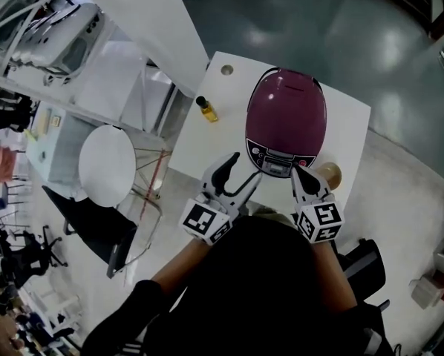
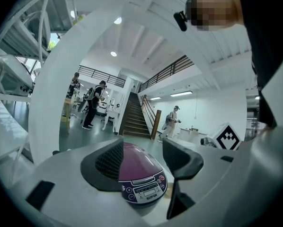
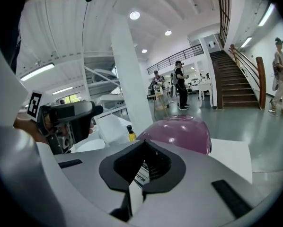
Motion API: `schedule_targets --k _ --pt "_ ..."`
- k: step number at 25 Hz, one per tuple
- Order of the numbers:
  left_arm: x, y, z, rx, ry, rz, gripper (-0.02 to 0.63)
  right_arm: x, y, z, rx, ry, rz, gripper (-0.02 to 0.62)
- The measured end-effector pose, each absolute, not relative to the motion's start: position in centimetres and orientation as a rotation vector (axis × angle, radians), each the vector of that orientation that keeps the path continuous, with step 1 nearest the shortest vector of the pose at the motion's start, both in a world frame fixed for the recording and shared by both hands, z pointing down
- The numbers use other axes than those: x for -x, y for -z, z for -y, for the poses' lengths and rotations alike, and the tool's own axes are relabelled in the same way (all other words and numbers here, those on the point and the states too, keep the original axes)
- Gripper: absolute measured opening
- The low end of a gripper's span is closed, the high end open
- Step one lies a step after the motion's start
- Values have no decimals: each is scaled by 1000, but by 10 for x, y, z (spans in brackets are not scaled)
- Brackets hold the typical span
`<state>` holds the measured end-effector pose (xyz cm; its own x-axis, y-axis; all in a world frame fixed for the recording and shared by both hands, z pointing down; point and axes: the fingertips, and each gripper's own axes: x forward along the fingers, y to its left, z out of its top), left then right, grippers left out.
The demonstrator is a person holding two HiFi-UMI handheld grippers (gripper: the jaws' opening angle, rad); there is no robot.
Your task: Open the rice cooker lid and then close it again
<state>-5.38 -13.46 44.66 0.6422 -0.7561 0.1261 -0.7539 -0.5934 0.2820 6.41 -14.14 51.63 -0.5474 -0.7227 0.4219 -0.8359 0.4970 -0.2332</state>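
A purple rice cooker (image 1: pixel 286 117) with its lid down stands on a white table (image 1: pixel 200 136); its grey control panel (image 1: pixel 274 159) faces me. My left gripper (image 1: pixel 235 170) hovers just left of the panel, jaws apart with nothing between them; in the left gripper view (image 2: pixel 142 162) the cooker (image 2: pixel 139 171) shows beyond the gap. My right gripper (image 1: pixel 298 175) sits just right of the panel, touching nothing I can see. Its jaws meet with nothing between them in the right gripper view (image 3: pixel 142 163), with the cooker (image 3: pixel 179 132) ahead.
A small yellow bottle (image 1: pixel 206 109) stands on the table left of the cooker. A tan round object (image 1: pixel 329 173) lies by the cooker's right front. A round white table (image 1: pixel 107 164) and a dark chair (image 1: pixel 96 228) stand to the left. People walk in the hall behind.
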Motion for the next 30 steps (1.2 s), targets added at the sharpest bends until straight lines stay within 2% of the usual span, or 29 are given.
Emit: schedule_targets --k 16,30 --pt "68 -456 175 -2636 44 1006 239 -45 -578 173 -1317 -647 2242 0" --pt "74 -463 194 -2657 61 887 239 -44 -597 176 -1319 -628 2085 0"
